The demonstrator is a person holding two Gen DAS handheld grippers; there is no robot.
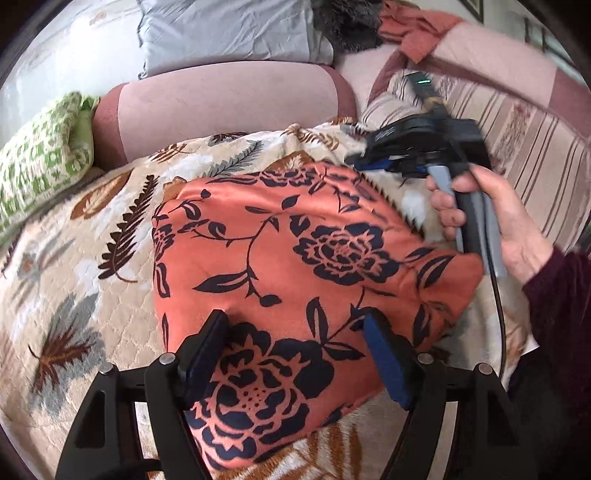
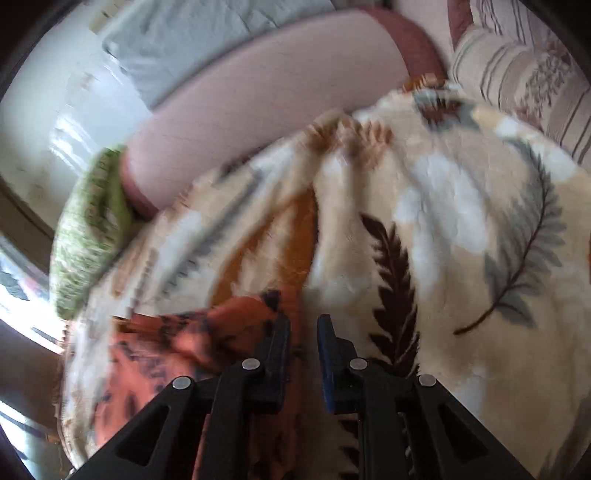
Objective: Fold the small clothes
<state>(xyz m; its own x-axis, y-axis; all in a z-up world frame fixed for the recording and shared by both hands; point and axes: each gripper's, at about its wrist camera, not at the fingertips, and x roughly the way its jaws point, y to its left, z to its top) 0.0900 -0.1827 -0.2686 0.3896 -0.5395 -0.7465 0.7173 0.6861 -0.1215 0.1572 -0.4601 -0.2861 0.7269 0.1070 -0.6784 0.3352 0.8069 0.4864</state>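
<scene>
Garment: orange floral cloth (image 1: 295, 266) lies on the blanket (image 1: 110, 206), roughly squared, apparently folded at least once; near edge towards the left gripper.
Left gripper (image 1: 295, 343): jaws wide apart, straddling the near part of the cloth; pads not pressing on it, nothing held.
Right gripper (image 2: 303, 332): jaws nearly together with a narrow gap; nothing visible between them. The cloth sits just beside the left finger in the right wrist view. Blurred, so contact is uncertain.
Right hand (image 1: 491, 221): grips the tool handle above the cloth's far right corner.
Step (judged): set up the next fold or flatten the last one.
Technique: close the left jaws on the near edge through all layers; carry it over low and level so the layers don't slide; align edges before release.
Risk: the plush blanket may bunch or get pinched with the cloth.
Surface: soft leaf-print blanket, rumpled ridge at the far side.
Room: pink bolster (image 1: 229, 107), grey pillow (image 1: 229, 33), green cloth (image 1: 40, 147), striped bedding (image 1: 517, 122).
</scene>
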